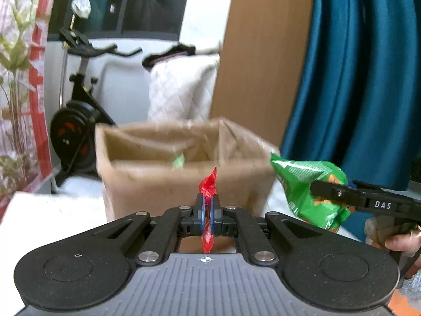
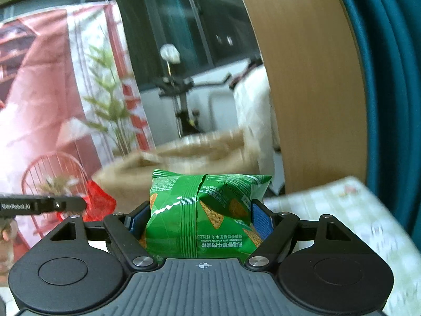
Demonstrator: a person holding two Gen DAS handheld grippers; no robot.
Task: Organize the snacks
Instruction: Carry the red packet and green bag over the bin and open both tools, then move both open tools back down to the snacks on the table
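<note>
My left gripper (image 1: 208,202) is shut on a thin red snack packet (image 1: 209,184), held edge-on in front of an open brown cardboard box (image 1: 184,181). A green item (image 1: 177,161) lies inside the box. My right gripper (image 2: 200,218) is shut on a puffy green chip bag (image 2: 200,216). In the left wrist view that green chip bag (image 1: 302,181) hangs at the right of the box, pinched by the right gripper (image 1: 326,192). In the right wrist view the left gripper (image 2: 79,204) with the red packet (image 2: 98,200) is at the left, and the box (image 2: 189,158) is ahead.
An exercise bike (image 1: 76,110) and a white quilted cover (image 1: 181,92) stand behind the box. A wooden panel (image 1: 260,60) and teal curtain (image 1: 355,79) are at the right. A checked tablecloth (image 2: 342,210) covers the surface at the right. A plant (image 2: 110,105) stands at the left.
</note>
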